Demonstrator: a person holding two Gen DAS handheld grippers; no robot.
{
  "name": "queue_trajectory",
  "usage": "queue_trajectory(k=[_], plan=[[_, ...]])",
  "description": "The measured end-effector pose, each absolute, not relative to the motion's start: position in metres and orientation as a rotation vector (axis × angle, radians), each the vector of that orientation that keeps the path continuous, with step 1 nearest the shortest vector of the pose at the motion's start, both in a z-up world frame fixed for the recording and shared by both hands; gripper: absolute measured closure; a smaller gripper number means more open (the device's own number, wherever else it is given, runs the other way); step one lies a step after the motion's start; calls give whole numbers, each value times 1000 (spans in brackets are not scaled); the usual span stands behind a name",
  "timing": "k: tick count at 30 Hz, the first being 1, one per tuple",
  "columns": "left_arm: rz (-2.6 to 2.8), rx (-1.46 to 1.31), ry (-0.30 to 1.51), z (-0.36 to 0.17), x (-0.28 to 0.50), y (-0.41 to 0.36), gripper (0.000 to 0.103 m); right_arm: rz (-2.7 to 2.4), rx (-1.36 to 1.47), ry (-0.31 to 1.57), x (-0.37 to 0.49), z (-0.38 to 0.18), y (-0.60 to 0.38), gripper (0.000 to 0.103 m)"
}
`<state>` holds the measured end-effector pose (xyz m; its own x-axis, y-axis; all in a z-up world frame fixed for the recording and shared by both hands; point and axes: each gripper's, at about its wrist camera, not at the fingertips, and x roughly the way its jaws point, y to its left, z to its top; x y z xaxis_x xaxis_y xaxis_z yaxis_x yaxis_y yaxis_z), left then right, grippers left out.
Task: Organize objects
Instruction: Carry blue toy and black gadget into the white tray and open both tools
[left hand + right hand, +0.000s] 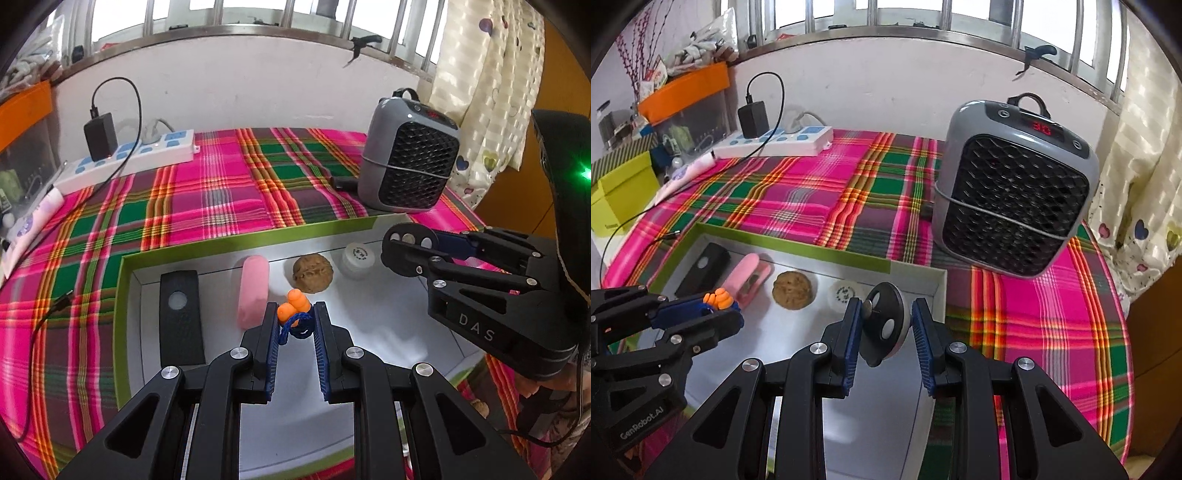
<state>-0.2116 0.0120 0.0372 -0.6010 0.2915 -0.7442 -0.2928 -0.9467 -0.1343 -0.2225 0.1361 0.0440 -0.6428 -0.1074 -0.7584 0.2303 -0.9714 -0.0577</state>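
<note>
Left wrist view: orange earplugs (pixel 293 308) pinched between left tongs (pixel 295 314)

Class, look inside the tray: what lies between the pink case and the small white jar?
A walnut sits between the pink case and the white jar, clear in both wrist views.

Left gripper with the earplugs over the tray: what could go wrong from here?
1. The left gripper pinches the orange earplugs only at its tips, mostly by the blue cord; they could slip out.
2. The right gripper holds the black disc close beside it over the tray; the two could bump.
3. A drop could land on the walnut.
</note>
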Motion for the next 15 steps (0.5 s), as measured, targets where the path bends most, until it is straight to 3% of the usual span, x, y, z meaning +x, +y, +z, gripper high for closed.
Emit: queue_trajectory(k=[15], plan=[[2552, -1239, 10, 23, -222, 12, 87, -2654, 1243, 228, -237, 32, 133, 74]])
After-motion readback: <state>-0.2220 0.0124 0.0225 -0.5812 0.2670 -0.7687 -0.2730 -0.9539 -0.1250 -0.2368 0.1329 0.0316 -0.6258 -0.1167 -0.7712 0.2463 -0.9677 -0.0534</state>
